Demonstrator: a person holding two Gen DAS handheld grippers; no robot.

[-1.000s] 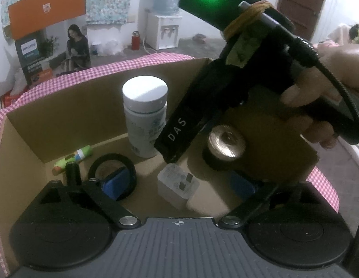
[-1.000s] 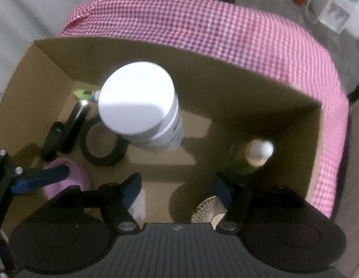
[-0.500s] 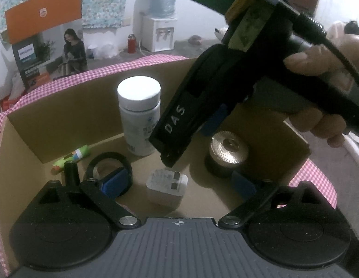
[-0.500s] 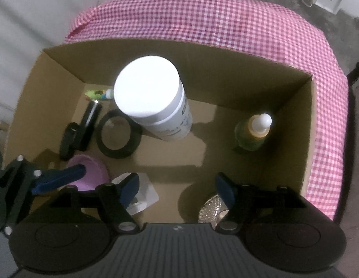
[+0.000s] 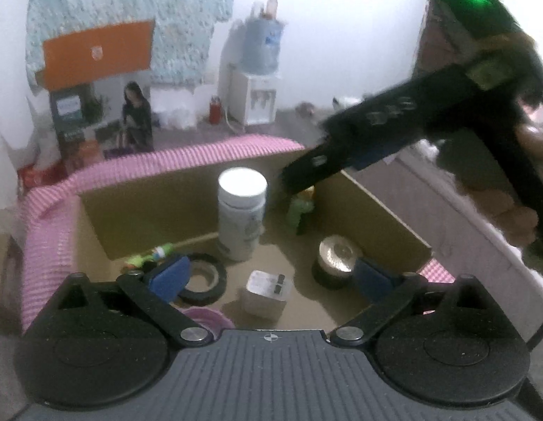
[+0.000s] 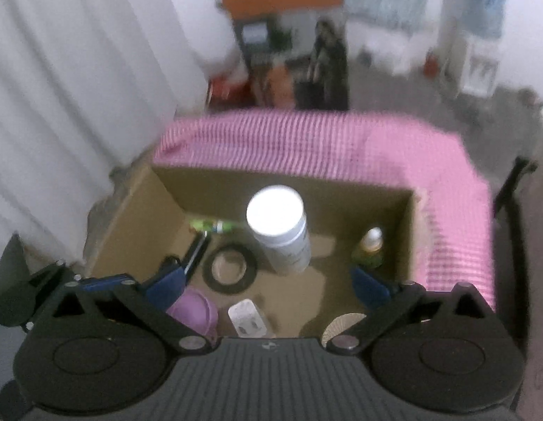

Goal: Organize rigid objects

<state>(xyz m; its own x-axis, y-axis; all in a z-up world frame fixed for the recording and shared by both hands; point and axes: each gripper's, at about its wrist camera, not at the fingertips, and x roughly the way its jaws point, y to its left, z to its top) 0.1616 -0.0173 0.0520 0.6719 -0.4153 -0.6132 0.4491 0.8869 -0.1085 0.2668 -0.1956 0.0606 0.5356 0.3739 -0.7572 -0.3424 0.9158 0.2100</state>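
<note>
Both hand-held grippers above cardboard box (image 6: 138, 224), left hand-held gripper (image 5: 271, 273) released, right hand-held gripper (image 6: 267, 280) just opening, empty, white-capped bottle (image 6: 282, 231) upright inside

Left wrist view: we look from behind the left claw (image 5: 269, 275), angled down into the cardboard box (image 5: 159, 207) from its near side, close above it; the far room with the water dispenser (image 5: 252, 80) fills the top. Right wrist view: we look from behind the right claw (image 6: 267, 280), tilted more steeply, higher over the same box (image 6: 138, 221). We find both views share the box interior: white bottle (image 5: 241, 217) (image 6: 280, 228), tape ring (image 5: 203, 277) (image 6: 231, 268), white adapter (image 5: 266, 293) (image 6: 246, 319), plus the pink checked cloth (image 5: 54, 210) (image 6: 306, 144)
</note>
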